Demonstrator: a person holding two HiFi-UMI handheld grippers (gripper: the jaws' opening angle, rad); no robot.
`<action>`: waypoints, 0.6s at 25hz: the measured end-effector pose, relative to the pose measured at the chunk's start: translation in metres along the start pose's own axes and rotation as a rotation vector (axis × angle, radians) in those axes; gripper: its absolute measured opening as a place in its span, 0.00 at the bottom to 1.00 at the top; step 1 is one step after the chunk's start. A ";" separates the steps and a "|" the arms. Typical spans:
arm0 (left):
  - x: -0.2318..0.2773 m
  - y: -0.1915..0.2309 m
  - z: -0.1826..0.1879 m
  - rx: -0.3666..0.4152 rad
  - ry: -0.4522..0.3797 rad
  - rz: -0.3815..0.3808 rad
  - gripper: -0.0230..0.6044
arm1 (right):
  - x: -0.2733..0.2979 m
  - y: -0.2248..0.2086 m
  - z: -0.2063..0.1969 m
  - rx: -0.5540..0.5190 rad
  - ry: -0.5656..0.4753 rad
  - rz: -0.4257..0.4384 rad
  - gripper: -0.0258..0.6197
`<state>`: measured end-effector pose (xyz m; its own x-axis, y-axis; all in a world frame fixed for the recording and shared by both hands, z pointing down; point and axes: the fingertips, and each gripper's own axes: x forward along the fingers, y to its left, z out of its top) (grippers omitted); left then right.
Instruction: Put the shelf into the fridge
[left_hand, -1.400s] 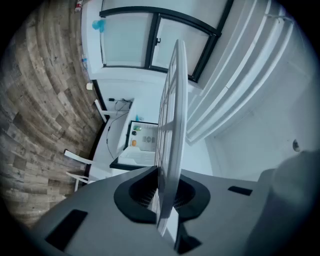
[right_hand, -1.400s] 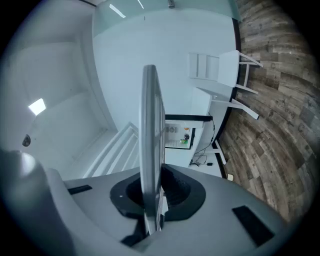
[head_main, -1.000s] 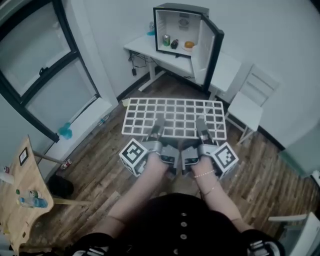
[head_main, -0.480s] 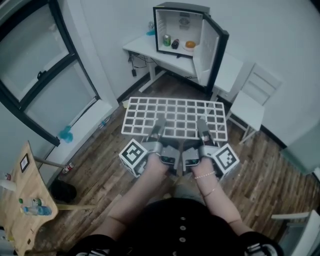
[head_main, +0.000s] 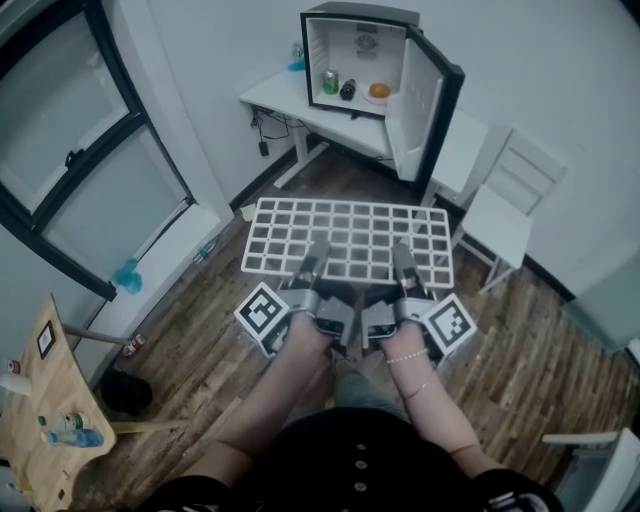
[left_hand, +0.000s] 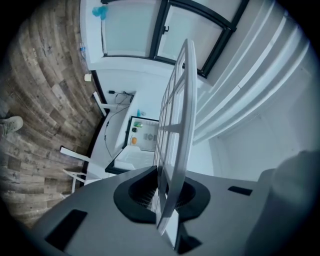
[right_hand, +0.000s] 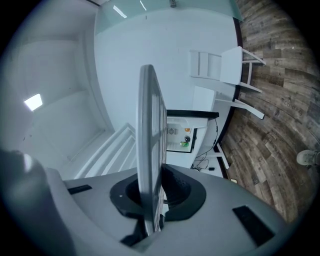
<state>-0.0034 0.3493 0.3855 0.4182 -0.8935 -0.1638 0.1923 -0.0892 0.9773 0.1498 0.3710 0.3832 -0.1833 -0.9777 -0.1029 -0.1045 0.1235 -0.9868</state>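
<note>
Left gripper (head_main: 320, 246), right gripper (head_main: 400, 248): fingers (head_main: 312, 268) tight on shelf (head_main: 340, 204); can (head_main: 329, 81), orange item (head_main: 379, 90) in open fridge (head_main: 362, 13).

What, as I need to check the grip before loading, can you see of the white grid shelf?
The white grid shelf is a flat rectangular lattice of thin bars with square openings, looking like coated wire or plastic. It is held roughly level above the wooden floor, far edge toward the open black mini fridge. The left gripper and right gripper each clamp its near edge; nothing else touches it.
</note>
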 end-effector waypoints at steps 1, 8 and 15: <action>0.006 0.002 0.003 0.000 0.002 0.004 0.09 | 0.007 -0.003 0.001 0.003 0.001 -0.005 0.09; 0.070 0.008 0.044 0.017 -0.014 0.012 0.09 | 0.086 -0.016 0.007 0.018 0.026 -0.008 0.09; 0.124 0.007 0.079 0.041 -0.029 0.011 0.09 | 0.153 -0.021 0.011 0.042 0.033 0.000 0.09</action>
<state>-0.0201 0.2034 0.3831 0.3936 -0.9069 -0.1500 0.1514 -0.0970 0.9837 0.1342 0.2166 0.3869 -0.2157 -0.9714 -0.0995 -0.0636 0.1157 -0.9913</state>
